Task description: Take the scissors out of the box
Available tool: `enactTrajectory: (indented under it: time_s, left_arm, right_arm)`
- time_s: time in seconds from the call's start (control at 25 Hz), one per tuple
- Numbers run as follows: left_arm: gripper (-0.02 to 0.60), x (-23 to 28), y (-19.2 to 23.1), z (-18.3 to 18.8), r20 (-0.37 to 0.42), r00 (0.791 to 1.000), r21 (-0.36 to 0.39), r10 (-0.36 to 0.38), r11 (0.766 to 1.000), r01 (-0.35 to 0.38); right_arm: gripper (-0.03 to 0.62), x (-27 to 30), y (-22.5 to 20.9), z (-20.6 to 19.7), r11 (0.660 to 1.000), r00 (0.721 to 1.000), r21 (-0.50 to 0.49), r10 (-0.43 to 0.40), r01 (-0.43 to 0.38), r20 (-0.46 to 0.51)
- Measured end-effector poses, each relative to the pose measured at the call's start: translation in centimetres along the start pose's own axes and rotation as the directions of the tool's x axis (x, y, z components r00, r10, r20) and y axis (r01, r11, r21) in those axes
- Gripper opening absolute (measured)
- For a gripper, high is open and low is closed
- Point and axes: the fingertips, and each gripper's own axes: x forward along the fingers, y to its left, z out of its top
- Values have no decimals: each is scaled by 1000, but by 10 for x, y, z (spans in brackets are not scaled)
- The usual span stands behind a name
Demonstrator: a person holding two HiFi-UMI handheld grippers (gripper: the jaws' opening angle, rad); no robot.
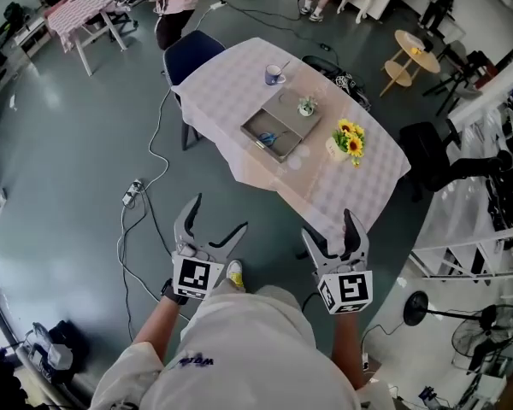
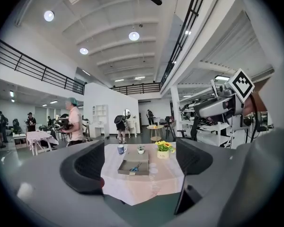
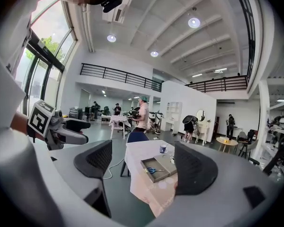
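Blue-handled scissors (image 1: 271,137) lie inside an open grey box (image 1: 258,130) on a table with a pale checked cloth (image 1: 239,75), some way ahead of me. My left gripper (image 1: 220,213) and right gripper (image 1: 327,224) hover over the floor short of the table's near edge. Both are open, with nothing between their fingers. In the left gripper view the box (image 2: 128,170) and scissors (image 2: 135,167) show far off between the jaws. The right gripper view has the box (image 3: 149,165) and scissors (image 3: 154,170) there too, left of the right jaw.
On the table stand a blue mug (image 1: 274,75), a small potted plant (image 1: 306,105) and a pot of sunflowers (image 1: 349,138). A blue chair (image 1: 191,53) sits at the far end. Cables and a power strip (image 1: 132,192) lie on the floor at left; a black office chair (image 1: 427,150) is at right.
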Motion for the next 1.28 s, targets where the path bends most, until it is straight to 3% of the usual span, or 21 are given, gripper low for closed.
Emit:
enactTrajectory:
  time_s: [0.36,0.6,0.8,0.96,1.28]
  left_arm:
    - [468,75,23,-1,-7,1000,-28,-24,999,24]
    - [466,139,40,-16,-59,998,-18,0,1000,-1]
    - [466,191,65,-27,-112,992,-29,53,998,-57]
    - [466,236,74,-32,-180,979,47,91,995,-84]
    - [465,291,91,-53,-258,958,48,126,992,-117]
  right_arm:
    - [373,64,-34,-11,999,998,-28,27,-29,-65]
    - [340,136,-65,-16,991,989,-33,130,-133,-73]
    - [299,207,-86,-18,968,966,-60,239,-245,-100]
    - [282,250,-109,-30,947,941,-40,310,-318,-135]
    - [264,312,-131,-57,903,895,-81,399,-421,-200]
